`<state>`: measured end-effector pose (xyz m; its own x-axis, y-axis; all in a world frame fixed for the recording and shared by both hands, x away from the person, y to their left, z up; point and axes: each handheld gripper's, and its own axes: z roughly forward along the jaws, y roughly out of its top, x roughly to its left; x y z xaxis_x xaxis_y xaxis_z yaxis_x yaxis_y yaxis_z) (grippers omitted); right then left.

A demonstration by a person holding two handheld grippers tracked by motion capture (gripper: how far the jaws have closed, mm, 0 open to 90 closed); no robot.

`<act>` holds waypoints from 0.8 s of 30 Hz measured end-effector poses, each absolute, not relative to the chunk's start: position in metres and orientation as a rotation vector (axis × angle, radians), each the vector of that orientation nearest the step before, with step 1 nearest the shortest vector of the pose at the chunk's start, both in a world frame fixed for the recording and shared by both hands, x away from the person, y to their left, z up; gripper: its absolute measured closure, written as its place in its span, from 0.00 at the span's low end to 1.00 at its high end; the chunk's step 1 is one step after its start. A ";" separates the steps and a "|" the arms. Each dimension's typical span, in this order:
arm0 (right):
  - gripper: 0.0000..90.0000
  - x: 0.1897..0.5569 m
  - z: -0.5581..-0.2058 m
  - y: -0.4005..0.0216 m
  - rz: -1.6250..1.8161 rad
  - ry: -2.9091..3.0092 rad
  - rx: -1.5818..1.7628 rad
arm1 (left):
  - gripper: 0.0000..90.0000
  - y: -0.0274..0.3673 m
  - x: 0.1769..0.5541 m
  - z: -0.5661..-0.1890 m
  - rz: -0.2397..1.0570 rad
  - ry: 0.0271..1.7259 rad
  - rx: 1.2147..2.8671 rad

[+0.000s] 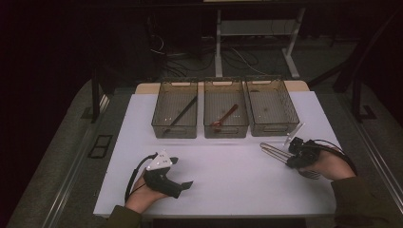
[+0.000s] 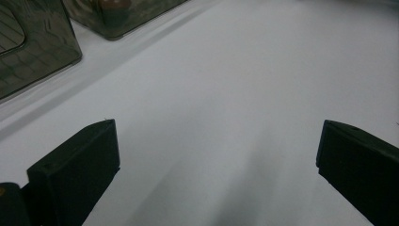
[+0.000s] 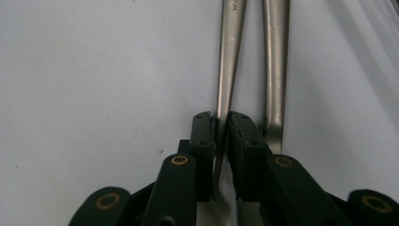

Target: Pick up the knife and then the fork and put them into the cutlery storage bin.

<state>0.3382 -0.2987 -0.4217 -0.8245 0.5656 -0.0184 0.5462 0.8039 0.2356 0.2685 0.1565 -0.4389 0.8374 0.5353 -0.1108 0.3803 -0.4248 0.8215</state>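
Metal handles [image 3: 229,56] lie on the white table [image 1: 228,180] near its right edge, before 3 bins [image 1: 225,114]. We clamp our right gripper [image 3: 221,136] on 1 handle; our left gripper [image 2: 216,155] rests spread apart, empty.

White table [image 1: 228,185]; three bins [image 1: 225,115] along back; metal utensils [image 1: 278,153] at right
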 end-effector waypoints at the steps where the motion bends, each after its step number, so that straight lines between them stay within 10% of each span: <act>1: 0.89 0.339 -0.422 -0.298 0.331 2.903 0.893 | 0.00 0.156 0.269 -0.439 0.206 0.670 2.067; 24: 0.93 0.343 -0.420 -0.289 0.217 2.926 0.899 | 0.00 0.156 0.268 -0.439 0.209 0.656 2.085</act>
<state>0.3431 -0.2889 -0.4202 -0.8261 0.5629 -0.0279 0.5526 0.8188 0.1557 0.2680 0.1557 -0.4390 0.8443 0.5265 -0.0992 0.3723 -0.4434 0.8153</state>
